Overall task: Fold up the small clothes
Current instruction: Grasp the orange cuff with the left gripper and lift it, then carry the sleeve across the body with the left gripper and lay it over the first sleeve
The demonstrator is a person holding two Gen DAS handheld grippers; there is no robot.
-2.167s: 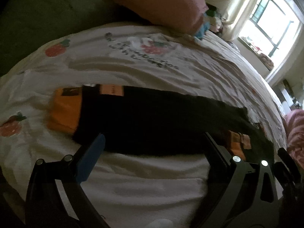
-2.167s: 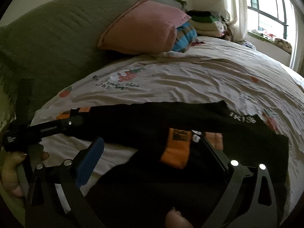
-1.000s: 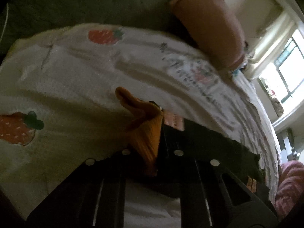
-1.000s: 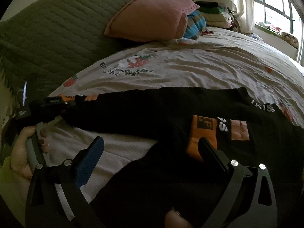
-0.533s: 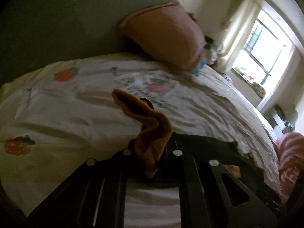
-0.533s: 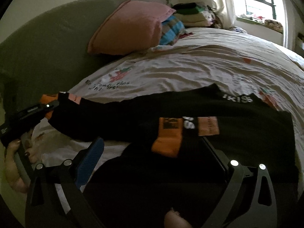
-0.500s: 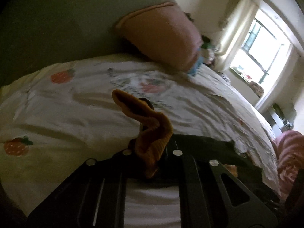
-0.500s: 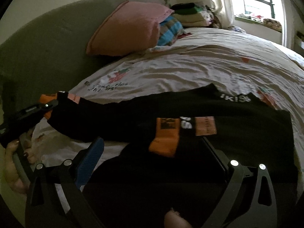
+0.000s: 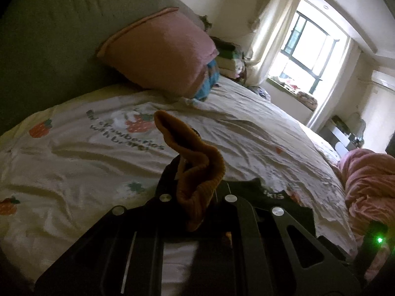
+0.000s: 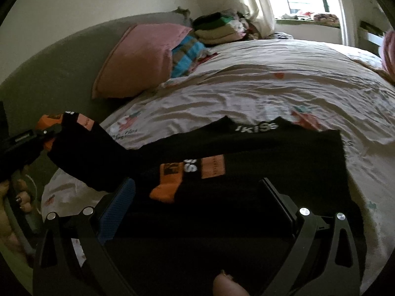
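A black garment (image 10: 259,162) with orange patches and white lettering lies on the bed. My left gripper (image 9: 195,185) is shut on its orange cuff (image 9: 195,167) and holds that sleeve up off the bed. In the right wrist view the left gripper (image 10: 37,135) shows at the far left with the black sleeve (image 10: 84,155) hanging from it. My right gripper (image 10: 197,197) is open, its blue-padded finger (image 10: 116,207) and black finger over the garment's near part. Another orange cuff (image 10: 167,180) lies folded onto the body.
The bed has a white strawberry-print sheet (image 9: 74,153). A pink pillow (image 10: 140,59) leans on the green headboard (image 9: 49,37). Folded clothes (image 10: 217,29) are stacked behind it. A pink blanket (image 9: 367,190) lies at the right. A window (image 9: 306,61) is at the far end.
My left gripper has closed on the orange cuff and lifted the sleeve up and toward the garment's body. My right gripper has stayed open over the garment.
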